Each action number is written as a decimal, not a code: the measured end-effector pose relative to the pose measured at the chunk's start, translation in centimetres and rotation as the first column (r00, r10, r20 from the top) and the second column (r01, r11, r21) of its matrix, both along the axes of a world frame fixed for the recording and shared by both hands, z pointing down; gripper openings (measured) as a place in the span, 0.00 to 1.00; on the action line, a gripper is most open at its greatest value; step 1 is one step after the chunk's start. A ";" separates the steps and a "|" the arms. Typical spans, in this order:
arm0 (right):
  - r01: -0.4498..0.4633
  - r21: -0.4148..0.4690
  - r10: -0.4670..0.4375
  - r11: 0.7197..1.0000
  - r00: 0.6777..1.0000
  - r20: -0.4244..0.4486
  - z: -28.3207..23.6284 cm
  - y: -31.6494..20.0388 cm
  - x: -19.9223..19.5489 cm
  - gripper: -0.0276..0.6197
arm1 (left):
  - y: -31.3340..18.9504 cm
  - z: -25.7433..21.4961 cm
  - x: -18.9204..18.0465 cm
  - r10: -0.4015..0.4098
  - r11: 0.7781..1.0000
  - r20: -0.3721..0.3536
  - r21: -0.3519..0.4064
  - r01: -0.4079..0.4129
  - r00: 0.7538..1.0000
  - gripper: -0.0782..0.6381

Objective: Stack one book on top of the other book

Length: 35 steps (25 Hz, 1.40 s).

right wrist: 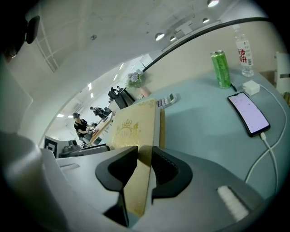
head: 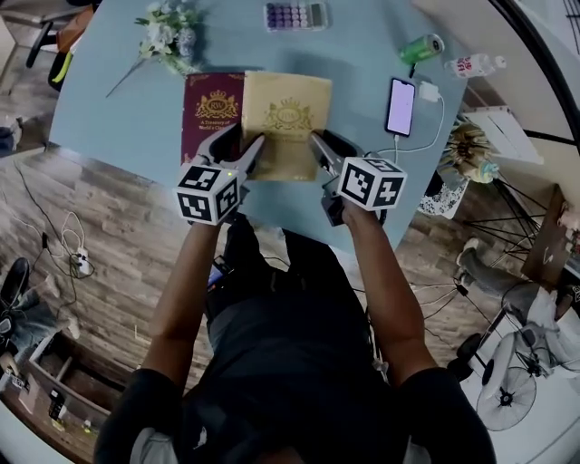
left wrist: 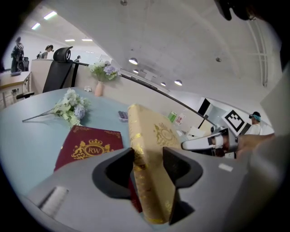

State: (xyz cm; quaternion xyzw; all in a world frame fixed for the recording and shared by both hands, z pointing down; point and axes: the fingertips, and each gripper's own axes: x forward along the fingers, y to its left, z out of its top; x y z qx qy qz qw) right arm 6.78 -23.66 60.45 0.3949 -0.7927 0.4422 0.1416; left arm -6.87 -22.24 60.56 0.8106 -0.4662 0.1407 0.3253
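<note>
A gold book with a crest on its cover is held up off the pale blue table, its left edge overlapping a dark red book that lies flat. My left gripper is shut on the gold book's near left corner, and the gold book fills its jaws, with the red book below. My right gripper is shut on the near right corner, the gold book pinched between its pads.
A bunch of pale flowers lies at the table's far left and a calculator at the far middle. A phone on a cable, a green can and a water bottle lie to the right.
</note>
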 end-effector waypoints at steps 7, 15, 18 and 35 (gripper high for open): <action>0.032 0.005 -0.032 0.999 0.999 -0.012 -0.4 -0.2 -4.3 0.19 | 0.1 -0.4 -4.4 -0.044 0.999 0.006 0.005 0.044 0.999 0.47; 0.053 -0.006 -0.054 0.999 0.998 -0.024 0.1 0.0 -9.1 0.19 | 0.0 0.1 -9.1 -0.072 0.997 0.020 0.002 0.072 0.997 0.47; 0.058 -0.017 -0.059 0.998 0.998 -0.030 0.7 -0.1 -10.7 0.20 | -0.1 0.7 -10.8 -0.085 0.996 0.007 -0.015 0.085 0.996 0.47; 0.108 -0.040 -0.111 0.993 0.988 -0.109 2.0 -0.8 -15.6 0.20 | -1.2 3.2 -15.5 -0.103 0.988 -0.078 -0.125 0.092 0.992 0.47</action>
